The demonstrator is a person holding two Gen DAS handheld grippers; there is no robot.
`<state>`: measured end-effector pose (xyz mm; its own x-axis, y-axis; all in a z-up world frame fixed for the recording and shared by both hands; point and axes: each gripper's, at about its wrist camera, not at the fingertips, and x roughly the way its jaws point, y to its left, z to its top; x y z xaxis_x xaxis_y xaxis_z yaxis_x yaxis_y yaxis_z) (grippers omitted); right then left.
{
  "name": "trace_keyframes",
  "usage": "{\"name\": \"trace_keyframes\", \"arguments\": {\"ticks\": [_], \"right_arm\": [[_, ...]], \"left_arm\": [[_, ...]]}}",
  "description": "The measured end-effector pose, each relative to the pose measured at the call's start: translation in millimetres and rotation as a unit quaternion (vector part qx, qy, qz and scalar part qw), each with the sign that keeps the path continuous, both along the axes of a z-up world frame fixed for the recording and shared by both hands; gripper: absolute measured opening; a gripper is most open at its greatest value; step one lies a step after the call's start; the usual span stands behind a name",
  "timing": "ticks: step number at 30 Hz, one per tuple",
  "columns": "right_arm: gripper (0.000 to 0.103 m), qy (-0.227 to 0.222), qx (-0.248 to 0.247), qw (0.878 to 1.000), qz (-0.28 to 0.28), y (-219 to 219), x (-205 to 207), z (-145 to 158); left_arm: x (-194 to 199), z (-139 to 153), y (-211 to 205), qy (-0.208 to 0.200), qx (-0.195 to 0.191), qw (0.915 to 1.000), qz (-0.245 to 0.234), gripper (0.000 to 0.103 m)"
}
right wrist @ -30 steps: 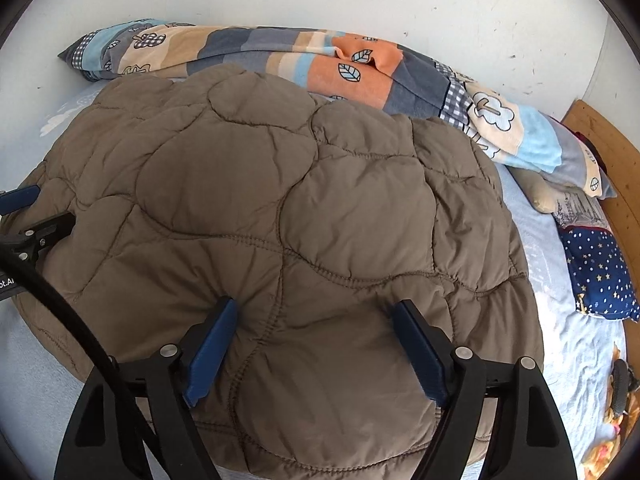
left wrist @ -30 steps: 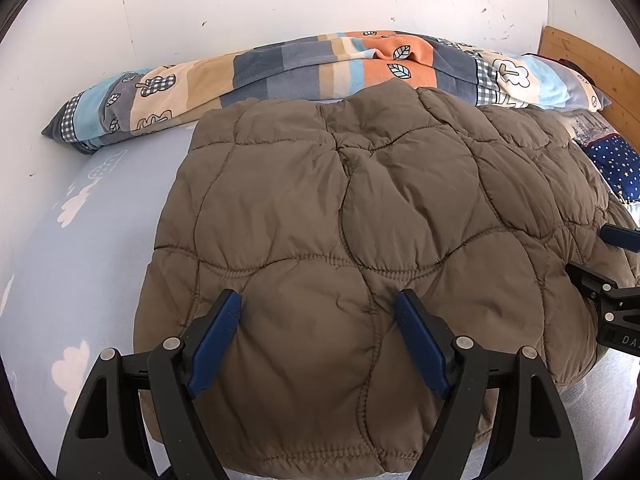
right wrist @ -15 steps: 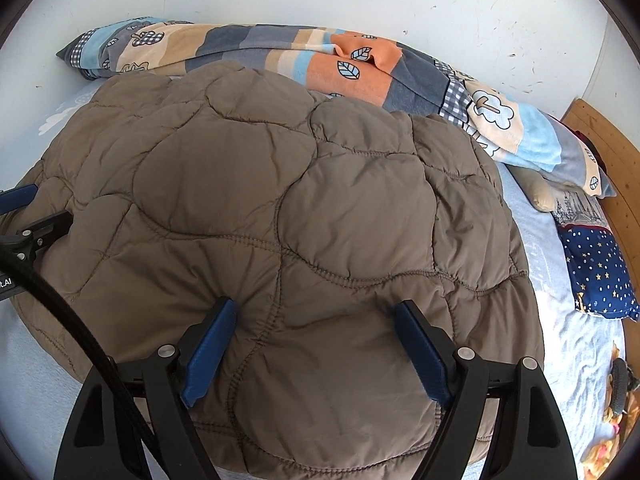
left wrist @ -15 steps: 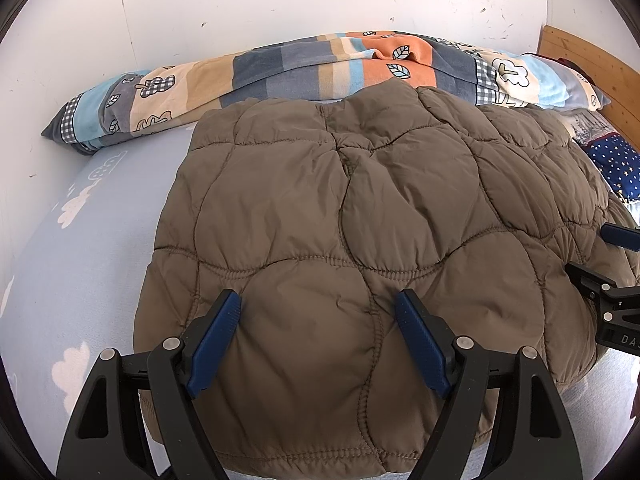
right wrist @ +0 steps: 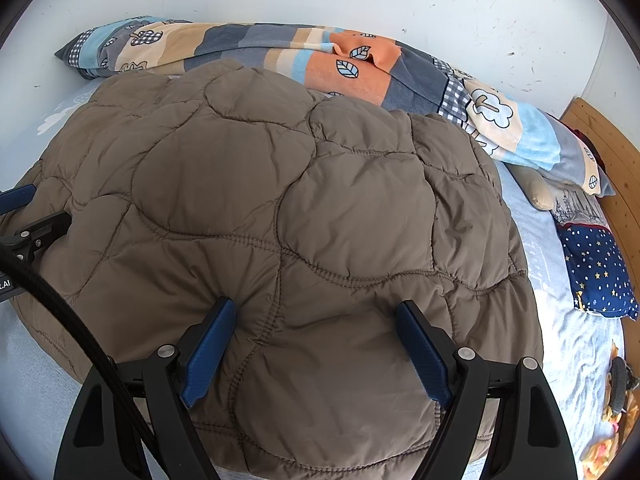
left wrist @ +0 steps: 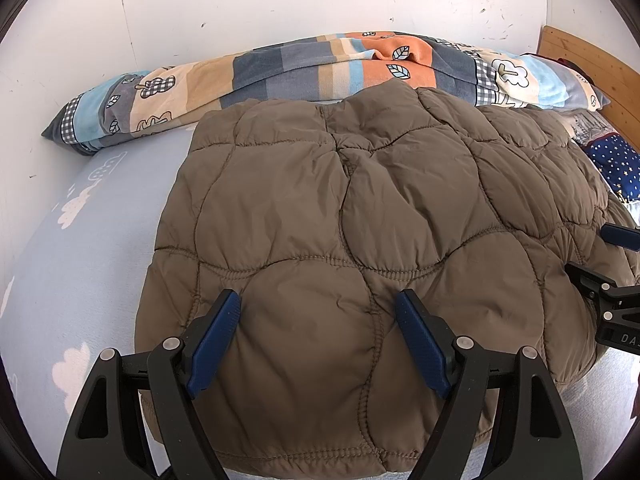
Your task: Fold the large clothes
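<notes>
Brown quilted jacket [left wrist: 360, 240] is lying spread across a pale blue bed sheet [left wrist: 80, 272], filling the frame centre. Left gripper [left wrist: 318, 308] is hovering over its near hem at bottom centre, jaws gaping wide, nothing pinched btwn the blue pads. Right gripper [right wrist: 314, 312] is doing likewise w/ wide jaws, gripping nothing. Striped patterned blanket [left wrist: 304, 68] is lying along the white wall, top of frame. Navy starred pillow [right wrist: 596, 268] is sitting at right edge.
</notes>
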<state>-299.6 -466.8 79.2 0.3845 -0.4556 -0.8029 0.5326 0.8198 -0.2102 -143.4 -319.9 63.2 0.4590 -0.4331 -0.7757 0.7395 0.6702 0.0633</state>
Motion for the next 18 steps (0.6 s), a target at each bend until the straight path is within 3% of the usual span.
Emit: {"name": "trace_keyframes", "arguments": {"ticks": [18], "right_arm": [[0.087,0.008,0.001,1.000,-0.004,1.5,-5.2,7.7]], "left_arm": [[0.1,7.7,3.0,0.006,-0.007,1.0000,0.000,0.080]]}}
